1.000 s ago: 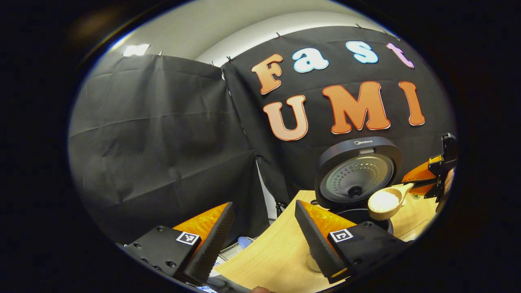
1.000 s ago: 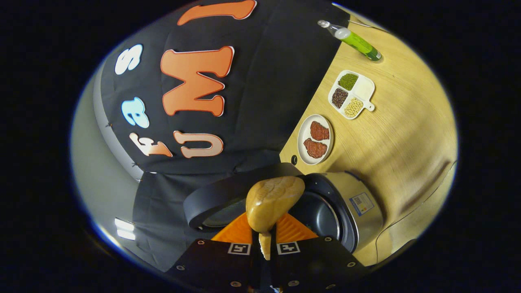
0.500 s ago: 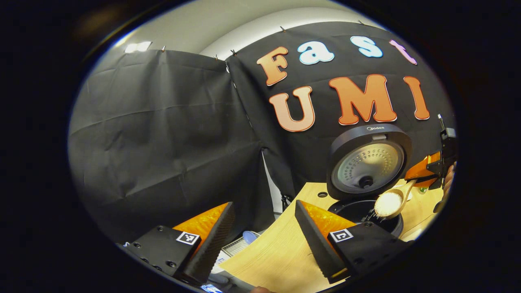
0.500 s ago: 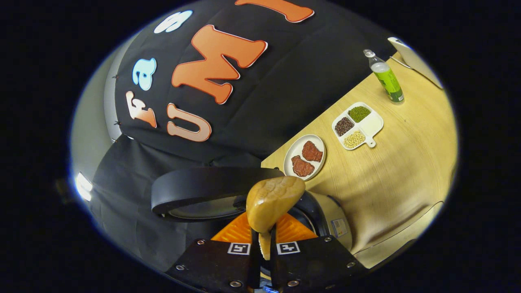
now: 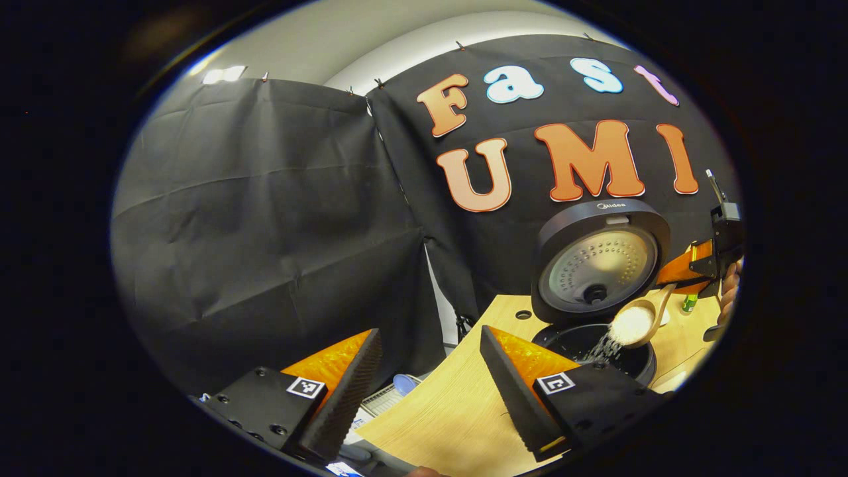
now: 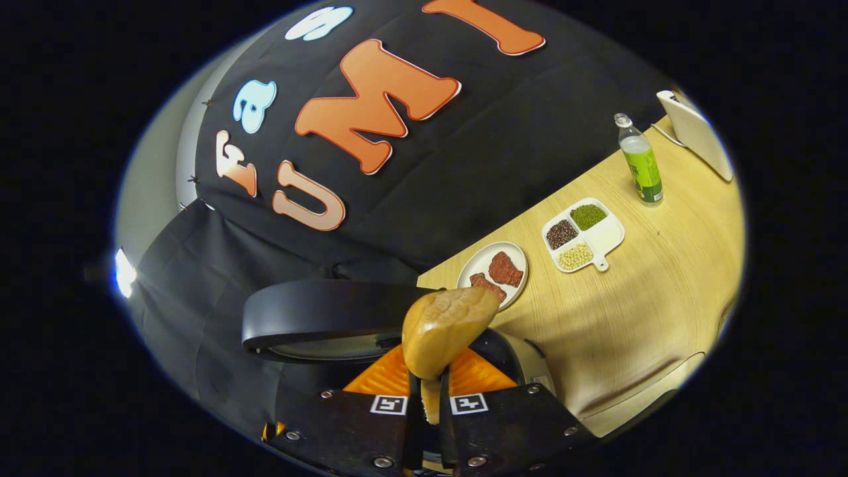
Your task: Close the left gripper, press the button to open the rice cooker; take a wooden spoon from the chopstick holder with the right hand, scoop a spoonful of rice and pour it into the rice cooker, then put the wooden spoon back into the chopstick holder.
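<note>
Rice pouring, step in hand — we see the wooden spoon (image 5: 637, 320) tilted over the open rice cooker (image 5: 599, 285), grains falling from its bowl into the dark inner pot below the raised lid. We hold the spoon's handle clamped between the two fingers of the right tongs (image 6: 430, 405); in the right gripper view the underside of the spoon bowl (image 6: 445, 328) sits just ahead of the fingers, with the cooker directly beneath it. Our left tongs (image 5: 429, 384) stand apart and hold nothing, hovering above the near edge of the counter (image 5: 450, 417), well clear of the cooker.

Farther along the counter lie a plate of meat (image 6: 495, 271), a divided dish of beans (image 6: 583, 233) and a green bottle (image 6: 641, 161). We cannot locate the chopstick holder here.

We judge the pour part done — some rice remains in the bowl. The next move calls for more tilt until the spoon empties, then a level carry back to the holder.
</note>
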Available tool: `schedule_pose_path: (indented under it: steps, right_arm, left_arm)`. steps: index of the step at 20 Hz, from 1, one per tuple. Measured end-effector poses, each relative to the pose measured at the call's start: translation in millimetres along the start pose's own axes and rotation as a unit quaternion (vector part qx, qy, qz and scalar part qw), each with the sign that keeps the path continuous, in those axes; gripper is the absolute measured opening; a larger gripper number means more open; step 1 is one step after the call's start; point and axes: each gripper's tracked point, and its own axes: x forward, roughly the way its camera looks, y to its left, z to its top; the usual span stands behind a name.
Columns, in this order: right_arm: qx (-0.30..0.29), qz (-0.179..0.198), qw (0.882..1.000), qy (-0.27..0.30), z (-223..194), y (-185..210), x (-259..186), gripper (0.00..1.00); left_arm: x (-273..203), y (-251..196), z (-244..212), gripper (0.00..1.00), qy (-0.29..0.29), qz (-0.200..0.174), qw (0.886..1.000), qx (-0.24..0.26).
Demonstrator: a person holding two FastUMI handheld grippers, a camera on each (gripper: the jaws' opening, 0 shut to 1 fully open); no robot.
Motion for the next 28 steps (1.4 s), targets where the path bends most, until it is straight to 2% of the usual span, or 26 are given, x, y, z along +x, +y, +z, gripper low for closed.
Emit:
schedule_pose_path:
  steps: [1, 2, 4, 13, 20, 21, 24, 25, 26, 27, 28]
  right_arm:
    - [-0.005, 0.000, 1.000, -0.002, 0.7, 1.2, -0.4, 0.09]
    - [-0.010, 0.000, 1.000, -0.003, 0.2, 1.5, -1.8, 0.09]
    - [-0.025, -0.003, 1.000, -0.007, 0.8, 1.0, -0.9, 0.09]
    - [-0.092, -0.006, 0.995, -0.028, 10.1, 14.7, -8.1, 0.09]
    - [-0.139, 0.007, 0.990, -0.037, 9.7, 33.9, -13.3, 0.09]
    - [-0.147, 0.007, 0.988, -0.039, 10.0, 35.4, -14.2, 0.09]
    - [-0.170, 0.009, 0.984, -0.046, 10.8, 41.9, -17.0, 0.09]
    - [-0.176, 0.009, 0.983, -0.047, 11.6, 44.1, -17.2, 0.09]
    - [-0.179, 0.010, 0.983, -0.048, 13.1, 46.8, -16.2, 0.09]
    - [-0.186, 0.011, 0.981, -0.048, 13.0, 47.9, -16.5, 0.09]
    - [-0.191, 0.012, 0.980, -0.049, 11.8, 49.0, -17.7, 0.09]
  left_arm:
    - [0.2, 0.0, -0.3, 0.93, 0.001, 0.000, 1.000, 0.001]
    - [0.5, 0.4, -0.4, 1.00, 0.001, 0.001, 1.000, 0.001]
    - [0.2, 0.7, -1.0, 1.00, 0.003, 0.001, 1.000, 0.001]
    - [-0.4, -0.4, -0.5, 1.00, 0.004, 0.000, 1.000, 0.009]
    - [-0.6, 0.0, -0.8, 1.00, 0.003, -0.004, 1.000, 0.008]
    - [-0.5, 0.4, -0.6, 0.93, 0.003, -0.003, 1.000, 0.008]
    - [0.6, 0.7, -1.3, 0.93, 0.005, -0.004, 1.000, 0.007]
    - [1.0, -0.3, -2.2, 1.00, 0.007, -0.004, 1.000, 0.007]
    - [2.0, 0.6, -3.1, 1.00, 0.008, -0.004, 1.000, 0.007]
    - [1.9, 0.4, -3.0, 0.93, 0.009, -0.004, 1.000, 0.007]
    - [1.7, 1.1, -3.1, 0.93, 0.010, -0.003, 1.000, 0.006]
